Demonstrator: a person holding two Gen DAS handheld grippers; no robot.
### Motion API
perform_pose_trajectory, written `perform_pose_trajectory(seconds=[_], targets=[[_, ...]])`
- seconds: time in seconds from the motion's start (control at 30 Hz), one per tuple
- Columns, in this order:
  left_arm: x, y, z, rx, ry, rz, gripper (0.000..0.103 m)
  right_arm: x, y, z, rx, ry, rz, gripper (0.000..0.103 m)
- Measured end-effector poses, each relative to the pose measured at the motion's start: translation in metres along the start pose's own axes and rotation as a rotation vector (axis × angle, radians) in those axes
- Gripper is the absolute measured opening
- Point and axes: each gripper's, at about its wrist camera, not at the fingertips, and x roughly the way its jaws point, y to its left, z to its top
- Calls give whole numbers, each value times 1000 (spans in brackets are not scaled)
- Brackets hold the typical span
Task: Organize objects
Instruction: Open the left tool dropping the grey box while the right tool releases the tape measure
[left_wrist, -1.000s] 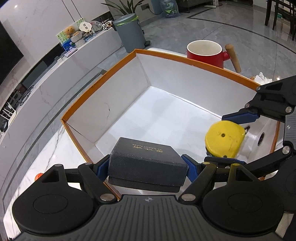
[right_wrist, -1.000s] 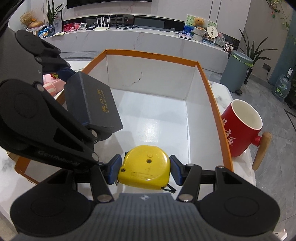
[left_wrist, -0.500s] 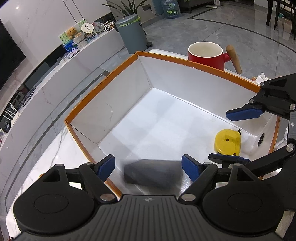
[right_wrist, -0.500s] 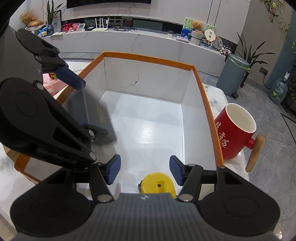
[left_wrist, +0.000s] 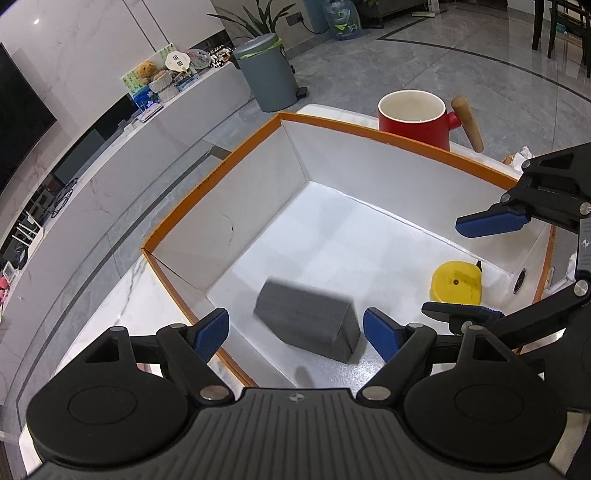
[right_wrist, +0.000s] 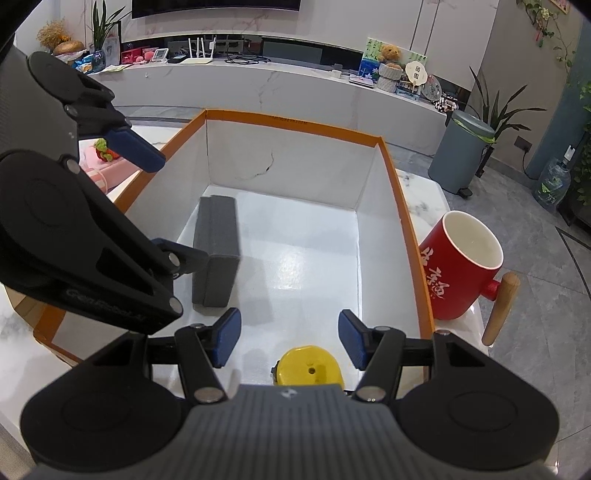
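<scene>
While both hand-held grippers, left (left_wrist: 295, 334) and right (right_wrist: 290, 341), hover spread and empty, the dark grey case (right_wrist: 216, 253) and yellow tape measure (left_wrist: 457, 282) lie inside the orange-rimmed box (right_wrist: 291, 123). Withdrawing carelessly could snag its wall or topple the nearby red mug (right_wrist: 461, 267).

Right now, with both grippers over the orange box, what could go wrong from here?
1. The dark grey case looks blurred and tilted, possibly unsettled; it may tip onto another face.
2. The left gripper and right gripper hang close together and could collide when pulling out.
3. The red mug stands right beside the box wall; a bump might topple it.
</scene>
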Motion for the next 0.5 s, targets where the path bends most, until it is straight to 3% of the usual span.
perform_pose_trajectory(seconds=[0.5], targets=[[-38,17,-7,-39,-75,36,96,-26,9,18,-21,-41,-26,61]])
